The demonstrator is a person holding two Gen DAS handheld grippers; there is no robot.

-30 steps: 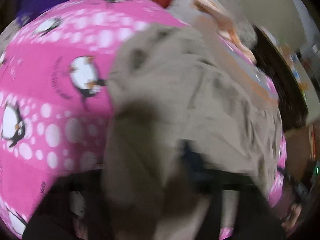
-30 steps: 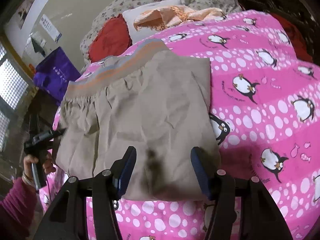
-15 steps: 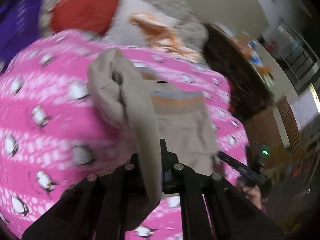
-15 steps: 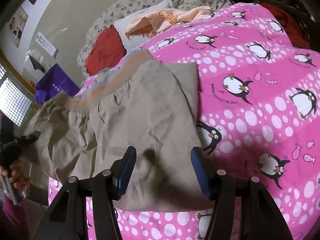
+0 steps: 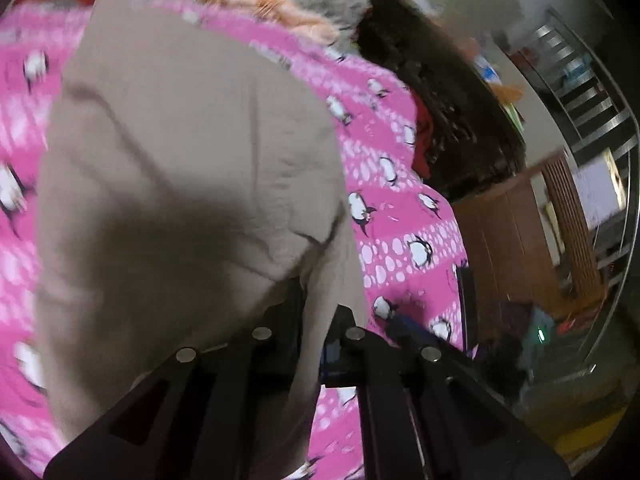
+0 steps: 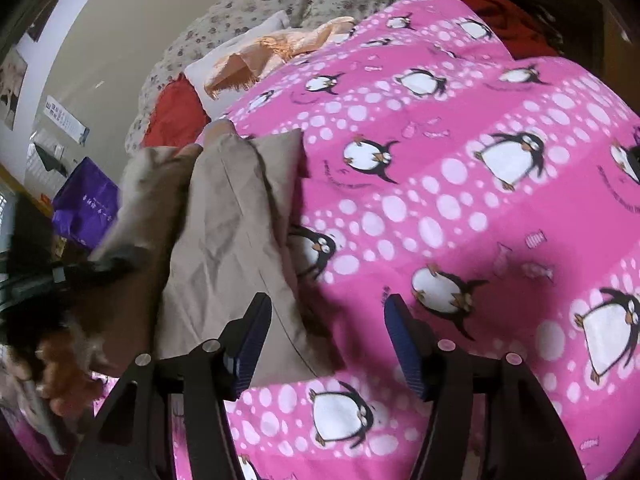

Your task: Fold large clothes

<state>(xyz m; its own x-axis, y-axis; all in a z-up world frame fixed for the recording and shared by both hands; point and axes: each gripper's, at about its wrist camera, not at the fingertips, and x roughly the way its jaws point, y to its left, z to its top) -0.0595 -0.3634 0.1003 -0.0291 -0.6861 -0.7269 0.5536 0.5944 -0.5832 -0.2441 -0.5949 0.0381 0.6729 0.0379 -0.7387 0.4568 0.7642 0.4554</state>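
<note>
Two grippers, one garment, one bed.

Item 1. Left gripper (image 5: 310, 344), black two-finger tool: clenched on a fold of the beige crinkled-cotton garment (image 5: 192, 168), which drapes up and over its fingers and fills most of the left wrist view.

Item 2. Right gripper (image 6: 326, 344), black with blue ribbed pads (image 6: 404, 344): released, jaws spread wide, holding nothing, poised above the near edge of the bed with the garment's near corner just at its left pad.

Item 3. Garment as seen from the right wrist (image 6: 236, 232): partly doubled over on the left part of the bed, one side lifted by the left gripper, the other lying flat.

Risk, as a judgement: the lifted layer is held at a single pinch, so the loose cloth could slump or twist and land askew, leaving edges unmatched. The free lower layer is not pinned and may drag along with the pull. Motion blur on the left side suggests speed, which would worsen both.

Item 4. Surface: pink fleece blanket with penguins and white dots (image 6: 460, 184), soft and yielding, covering the bed.

Item 5. Far end: peach fringed cloth (image 6: 276, 52), red cushion (image 6: 176, 112), grey floral pillows (image 6: 256, 12).

Item 6. Room: purple bag (image 6: 86, 204), pale wall (image 6: 132, 24), dark wooden furniture (image 5: 448, 92).
</note>
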